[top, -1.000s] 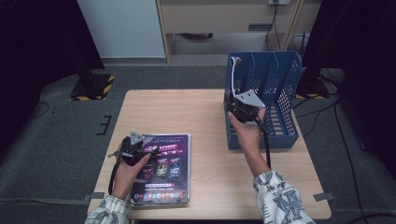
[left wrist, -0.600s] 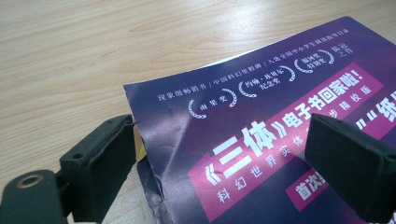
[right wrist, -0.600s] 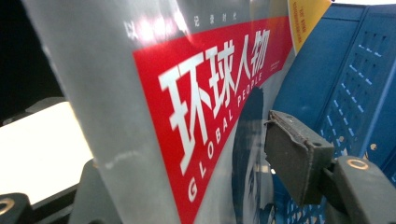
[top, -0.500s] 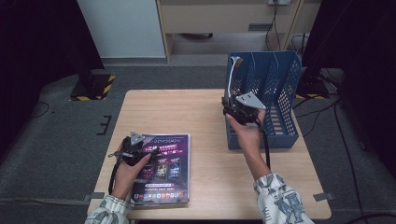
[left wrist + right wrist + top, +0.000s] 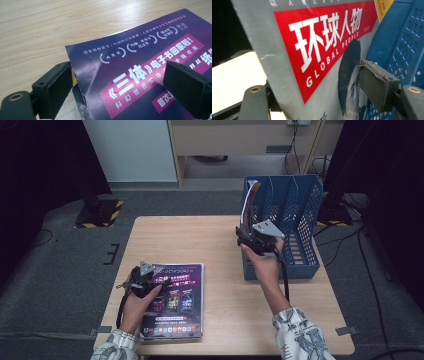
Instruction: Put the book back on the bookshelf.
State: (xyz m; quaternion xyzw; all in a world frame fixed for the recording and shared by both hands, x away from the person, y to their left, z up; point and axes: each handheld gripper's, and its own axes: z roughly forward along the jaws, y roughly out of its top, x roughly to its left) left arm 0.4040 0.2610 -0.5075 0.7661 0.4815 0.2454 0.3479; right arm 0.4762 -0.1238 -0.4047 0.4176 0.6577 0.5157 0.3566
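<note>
High view: the right gripper (image 5: 248,231), right of centre, has a curled magazine (image 5: 248,200) standing in the leftmost slot of the blue file rack (image 5: 306,217). The left gripper (image 5: 141,276), lower left, rests on a purple magazine (image 5: 175,302) lying flat on the table (image 5: 190,240).

Left gripper view: the purple magazine (image 5: 140,65) fills the right; jaws spread, straddling its creased corner; white characters read "三体".

Right gripper view: the grey cover (image 5: 312,50) bears a red panel, "环球人物 GLOBAL PEOPLE"; the jaws have just been opening, the right pad off the cover.

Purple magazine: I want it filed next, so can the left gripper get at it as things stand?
Probably yes: the left gripper already straddles the purple magazine's corner with open jaws, and nothing lies between them.
</note>
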